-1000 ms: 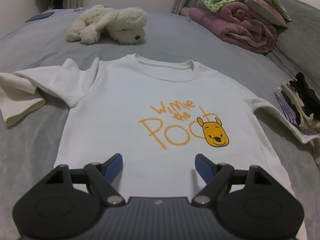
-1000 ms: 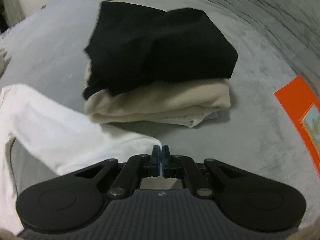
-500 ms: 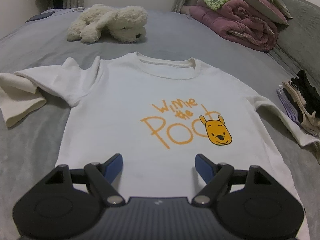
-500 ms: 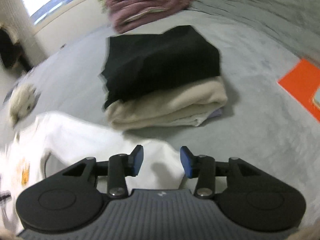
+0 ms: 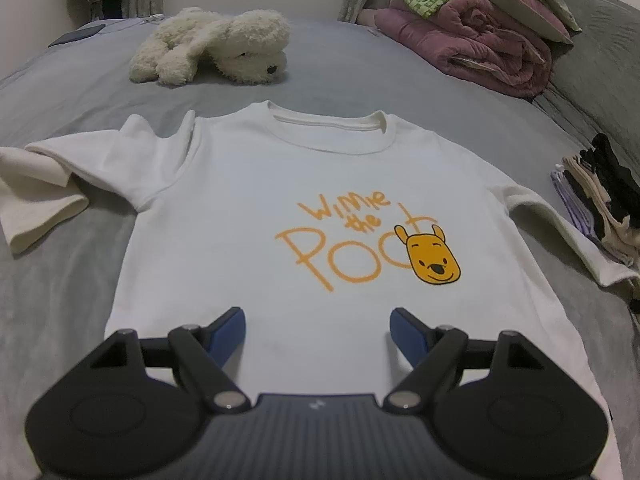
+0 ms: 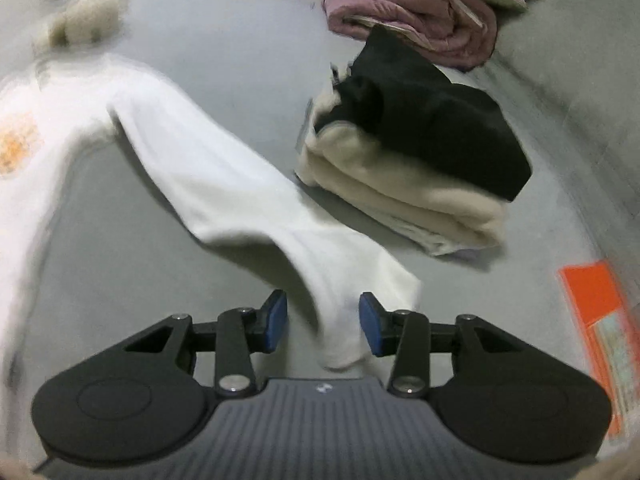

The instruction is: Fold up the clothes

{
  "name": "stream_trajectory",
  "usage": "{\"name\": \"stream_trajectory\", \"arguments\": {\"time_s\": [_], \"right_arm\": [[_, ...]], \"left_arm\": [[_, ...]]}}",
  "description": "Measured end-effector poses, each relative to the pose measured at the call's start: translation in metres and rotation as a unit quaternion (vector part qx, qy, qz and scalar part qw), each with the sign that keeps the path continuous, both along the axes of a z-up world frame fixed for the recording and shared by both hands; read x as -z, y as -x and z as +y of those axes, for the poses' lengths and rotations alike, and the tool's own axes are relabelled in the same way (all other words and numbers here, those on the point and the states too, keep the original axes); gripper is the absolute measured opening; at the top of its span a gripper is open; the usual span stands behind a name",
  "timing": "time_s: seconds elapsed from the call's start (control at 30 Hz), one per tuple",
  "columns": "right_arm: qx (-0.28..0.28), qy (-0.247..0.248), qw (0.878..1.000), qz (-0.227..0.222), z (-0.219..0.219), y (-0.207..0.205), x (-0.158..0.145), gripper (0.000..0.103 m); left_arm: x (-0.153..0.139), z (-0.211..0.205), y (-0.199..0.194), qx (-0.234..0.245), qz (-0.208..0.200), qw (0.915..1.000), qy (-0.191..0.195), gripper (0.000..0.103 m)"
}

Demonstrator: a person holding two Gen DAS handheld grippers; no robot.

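With the white T-shirt (image 5: 320,208) lying face up on the grey bed (image 5: 60,288), the left gripper (image 5: 318,326) hovers wide open over its hem, holding nothing. The right gripper (image 6: 323,322) has its jaws closing around the shirt's sleeve (image 6: 280,216); the pads seem not to press yet (view is blurred). Risk: a shallow bite lets the sleeve slip mid-fold, or dragging it bunches the body. The folded stack (image 6: 416,160) sits just beside the sleeve; the plush toy (image 5: 212,44) is well clear, with open bed behind the collar.
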State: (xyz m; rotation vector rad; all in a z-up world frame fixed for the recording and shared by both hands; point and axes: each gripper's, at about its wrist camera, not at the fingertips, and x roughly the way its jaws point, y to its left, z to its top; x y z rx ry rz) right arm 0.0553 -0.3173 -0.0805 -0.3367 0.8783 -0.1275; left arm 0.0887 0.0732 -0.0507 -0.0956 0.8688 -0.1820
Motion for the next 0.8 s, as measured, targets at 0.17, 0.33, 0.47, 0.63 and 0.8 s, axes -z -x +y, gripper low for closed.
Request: {"name": "stream_trajectory", "arguments": {"time_s": [0.17,0.33,0.47,0.63,0.8], "right_arm": [[-0.037,0.206,0.978,0.016,0.01,0.005,0.027,0.003],[-0.103,0.361,0.925,0.055,0.012,0.014,0.063,0.003],[-0.112,0.365,0.921,0.075,0.007,0.014,0.081,0.006],[-0.077,0.307,0.946,0.071,0.006,0.012,0.051,0.021],[-0.025,0.163,0.985,0.056,-0.008,0.017,0.009,0.025]], "left_arm": [[0.0,0.002,0.0,0.0,0.001,1.0,0.001,0.081],[0.002,0.001,-0.001,0.004,0.004,1.0,-0.007,0.081],[0.003,0.0,-0.001,0.007,0.005,0.9999,-0.01,0.081],[0.003,0.002,-0.001,0.009,0.006,0.9999,-0.009,0.081],[0.002,0.003,0.0,0.007,0.007,0.9999,-0.008,0.081]]}}
